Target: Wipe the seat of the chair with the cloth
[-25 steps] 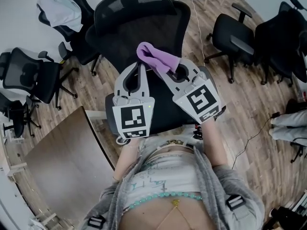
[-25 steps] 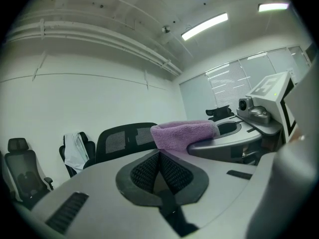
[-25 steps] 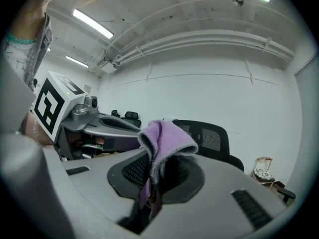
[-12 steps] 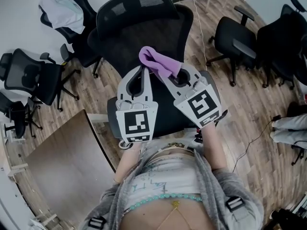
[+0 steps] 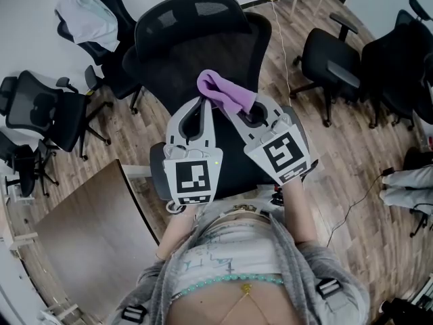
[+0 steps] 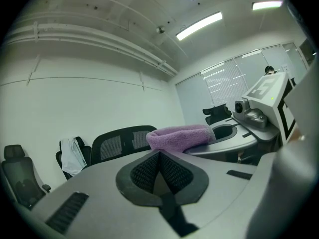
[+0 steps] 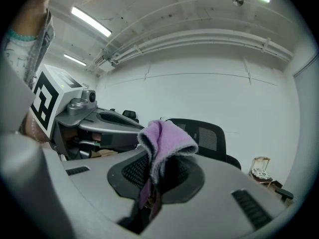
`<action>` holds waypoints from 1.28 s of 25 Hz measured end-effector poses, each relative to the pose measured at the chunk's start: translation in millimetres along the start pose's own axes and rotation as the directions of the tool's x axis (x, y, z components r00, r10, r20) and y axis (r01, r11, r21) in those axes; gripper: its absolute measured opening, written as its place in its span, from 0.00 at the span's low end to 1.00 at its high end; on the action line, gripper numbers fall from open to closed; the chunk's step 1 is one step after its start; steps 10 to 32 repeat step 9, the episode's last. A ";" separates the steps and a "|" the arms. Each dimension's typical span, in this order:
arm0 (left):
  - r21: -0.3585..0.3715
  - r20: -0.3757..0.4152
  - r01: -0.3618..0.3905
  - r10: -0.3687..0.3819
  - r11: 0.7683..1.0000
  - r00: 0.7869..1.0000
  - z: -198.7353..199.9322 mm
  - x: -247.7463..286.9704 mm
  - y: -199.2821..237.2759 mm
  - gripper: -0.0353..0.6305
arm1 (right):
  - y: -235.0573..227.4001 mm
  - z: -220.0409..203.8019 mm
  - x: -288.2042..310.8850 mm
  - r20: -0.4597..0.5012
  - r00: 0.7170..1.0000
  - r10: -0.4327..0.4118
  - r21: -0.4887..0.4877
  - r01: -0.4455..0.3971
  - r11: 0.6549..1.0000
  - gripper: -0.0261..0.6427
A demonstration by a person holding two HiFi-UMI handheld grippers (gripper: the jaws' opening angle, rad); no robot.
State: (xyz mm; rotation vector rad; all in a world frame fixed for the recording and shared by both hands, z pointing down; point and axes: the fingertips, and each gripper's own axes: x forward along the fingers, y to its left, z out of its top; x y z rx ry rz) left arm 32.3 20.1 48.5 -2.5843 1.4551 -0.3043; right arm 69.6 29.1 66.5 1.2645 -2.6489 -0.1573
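A big black mesh office chair (image 5: 196, 46) stands right in front of me, its seat (image 5: 233, 161) mostly hidden under both grippers. A purple cloth (image 5: 225, 93) (image 7: 164, 143) (image 6: 182, 137) is pinched in my right gripper (image 5: 233, 107) (image 7: 152, 183), shut on it, folded over the jaw tips and held above the seat. Beside it, my left gripper (image 5: 201, 103) (image 6: 158, 156) is shut with nothing between its jaws; its tips almost touch the cloth.
More black office chairs stand around: two at left (image 5: 40, 107), one draped with a pale garment (image 5: 84, 15), others at right (image 5: 331, 59). A brown table (image 5: 88, 235) lies at lower left. A cable (image 5: 358, 195) runs over the wooden floor at right.
Both grippers with the cloth have shifted slightly right and a little up in view; the grip on the cloth is unchanged.
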 end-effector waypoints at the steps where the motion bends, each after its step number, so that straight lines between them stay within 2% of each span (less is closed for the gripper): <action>1: 0.001 -0.001 0.002 -0.002 1.000 1.000 -0.1 1.0 -0.6 0.05 | -0.4 -0.1 0.4 -0.001 1.000 0.000 -0.001 0.000 1.000 0.11; 9: 0.066 -0.005 -0.006 0.006 0.998 1.000 2.0 3.5 -4.1 0.05 | -1.4 -1.2 1.7 -0.008 1.000 0.006 -0.007 -0.006 1.000 0.11; 32: 0.066 -0.005 -0.006 0.006 0.998 1.000 2.0 3.5 -4.1 0.05 | -1.4 -1.2 1.7 -0.008 1.000 0.006 -0.007 -0.006 1.000 0.11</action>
